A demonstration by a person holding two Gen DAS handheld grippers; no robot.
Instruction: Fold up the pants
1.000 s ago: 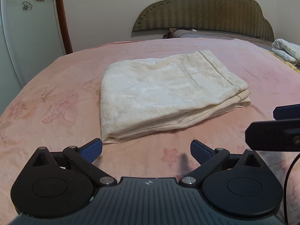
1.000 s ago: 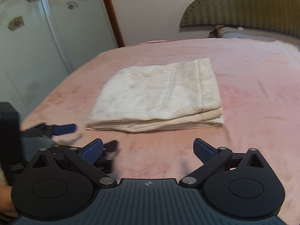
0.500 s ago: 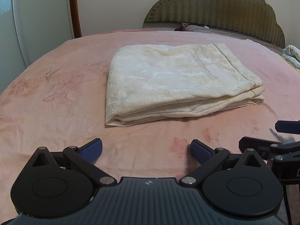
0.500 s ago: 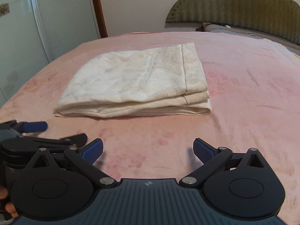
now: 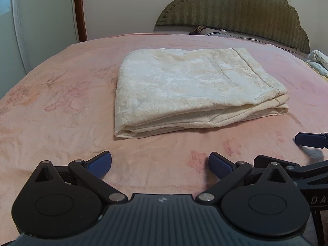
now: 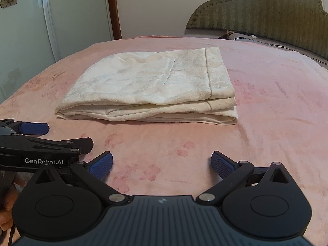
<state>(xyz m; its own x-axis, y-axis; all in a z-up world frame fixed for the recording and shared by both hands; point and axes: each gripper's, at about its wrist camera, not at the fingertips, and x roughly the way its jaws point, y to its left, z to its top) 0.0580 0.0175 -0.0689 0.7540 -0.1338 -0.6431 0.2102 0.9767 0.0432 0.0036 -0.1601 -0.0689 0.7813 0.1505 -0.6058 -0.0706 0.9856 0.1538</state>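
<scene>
Cream patterned pants (image 5: 190, 88) (image 6: 155, 86) lie folded into a thick rectangle in the middle of the pink bed. My left gripper (image 5: 160, 164) hovers low over the blanket, short of the pile's near edge, open with nothing between its blue pads. My right gripper (image 6: 162, 165) is likewise open and empty, just short of the pile. In the left wrist view the right gripper's blue fingertip (image 5: 309, 139) shows at the right edge. The left gripper's blue fingertip (image 6: 33, 128) appears at the left of the right wrist view. Neither gripper touches the pants.
The pink floral blanket (image 5: 61, 102) covers the bed. A green padded headboard (image 5: 235, 12) and a grey pillow (image 5: 229, 34) stand at the far end. White folded cloth (image 5: 318, 60) lies at the far right. Glass wardrobe doors (image 6: 26, 32) stand to the left. A hand (image 6: 10, 196) holds the left gripper.
Both grippers have dropped lower and drawn level side by side in front of the folded pants. The pants have not moved, and both stay open.
</scene>
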